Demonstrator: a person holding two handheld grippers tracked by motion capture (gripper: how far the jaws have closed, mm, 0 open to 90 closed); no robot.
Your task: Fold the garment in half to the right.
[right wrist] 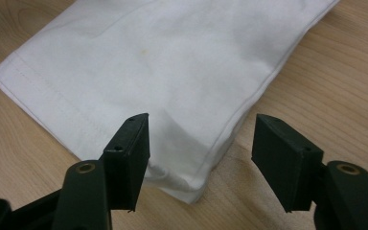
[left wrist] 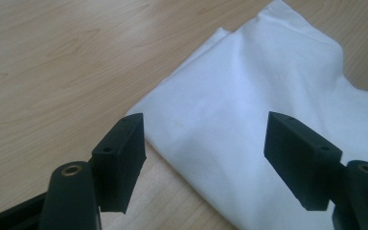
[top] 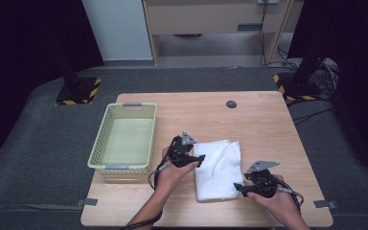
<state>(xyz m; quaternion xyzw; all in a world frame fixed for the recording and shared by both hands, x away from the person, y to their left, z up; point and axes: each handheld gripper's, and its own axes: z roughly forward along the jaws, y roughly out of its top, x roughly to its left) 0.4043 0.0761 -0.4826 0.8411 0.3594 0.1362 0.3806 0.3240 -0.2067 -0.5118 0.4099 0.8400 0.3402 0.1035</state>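
Cloth: white cloth (top: 219, 168), folded into a rough rectangle, lies flat on the table (top: 263, 129), right of the basket (top: 124, 139) and apart from it
Left gripper: left gripper (top: 197, 160) at the cloth's left edge, about mid-length; in the left gripper view its jaws stand apart over that edge, one over bare wood, the other over fabric, pressing nothing
Right gripper: right gripper (top: 238, 188) at the cloth's near right corner; in the right gripper view its jaws stand apart astride the hemmed corner, gripping nothing
Hems: stitched hem runs along the cloth's near end
Basket: pale green, slotted walls, on the table's left side
Table: light wood, a small dark disc (top: 231, 104) near its far edge
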